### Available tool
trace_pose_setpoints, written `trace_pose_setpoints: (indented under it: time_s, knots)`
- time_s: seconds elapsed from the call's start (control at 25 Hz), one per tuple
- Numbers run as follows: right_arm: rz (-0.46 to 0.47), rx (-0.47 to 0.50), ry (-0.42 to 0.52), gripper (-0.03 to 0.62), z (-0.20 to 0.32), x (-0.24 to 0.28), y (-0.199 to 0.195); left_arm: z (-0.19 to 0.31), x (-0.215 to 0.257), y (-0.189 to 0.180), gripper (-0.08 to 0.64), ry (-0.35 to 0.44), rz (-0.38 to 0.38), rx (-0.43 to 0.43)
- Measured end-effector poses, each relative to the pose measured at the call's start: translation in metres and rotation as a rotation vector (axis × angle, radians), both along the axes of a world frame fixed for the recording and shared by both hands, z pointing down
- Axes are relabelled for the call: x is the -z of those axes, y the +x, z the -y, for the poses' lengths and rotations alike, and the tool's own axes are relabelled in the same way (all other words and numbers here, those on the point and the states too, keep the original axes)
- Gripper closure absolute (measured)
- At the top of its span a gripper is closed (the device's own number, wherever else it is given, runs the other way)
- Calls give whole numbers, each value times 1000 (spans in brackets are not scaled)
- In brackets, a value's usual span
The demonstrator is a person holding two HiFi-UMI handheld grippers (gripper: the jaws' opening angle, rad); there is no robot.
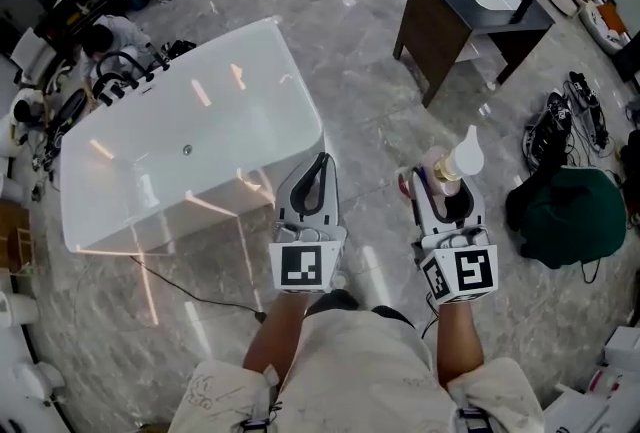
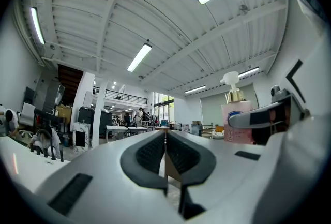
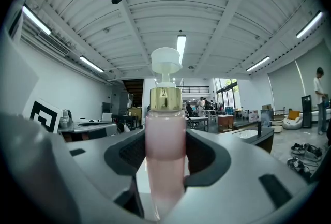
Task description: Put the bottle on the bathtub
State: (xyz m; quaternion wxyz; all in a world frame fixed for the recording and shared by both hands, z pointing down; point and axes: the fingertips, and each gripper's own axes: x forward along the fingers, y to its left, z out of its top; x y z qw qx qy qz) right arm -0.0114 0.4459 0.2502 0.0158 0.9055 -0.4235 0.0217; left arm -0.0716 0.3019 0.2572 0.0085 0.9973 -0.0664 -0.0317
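Observation:
My right gripper (image 1: 445, 183) is shut on a pink pump bottle (image 3: 165, 140) with a gold collar and a white pump head; it stands upright between the pads. From above, the bottle (image 1: 452, 164) shows by its white pump head. In the left gripper view the bottle (image 2: 238, 119) appears at the right, held by the other gripper. My left gripper (image 1: 318, 176) is shut with nothing in it, its pads (image 2: 153, 153) pressed together. The white bathtub (image 1: 110, 211) lies on the floor to the left, its near right corner just ahead of the left gripper. Both grippers point level.
A dark wooden vanity (image 1: 438, 26) with a white basin stands ahead on the right. A green bag (image 1: 565, 216) and shoes (image 1: 555, 126) lie on the floor at right. A black tap set (image 1: 120, 81) sits on the tub's far left end. A cable (image 1: 190, 291) runs over the marble floor.

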Motion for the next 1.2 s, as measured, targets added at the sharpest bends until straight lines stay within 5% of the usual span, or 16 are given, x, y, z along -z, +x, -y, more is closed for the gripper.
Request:
trace_pose_setpoints:
  time_s: [0.6,1.2]
  knots:
    - [18,104,23,390,99,-16,81,86,-12,66,551,27,11,92]
    - [48,175,36,390,167,-24,259,147,-6,236,551,60,49,158]
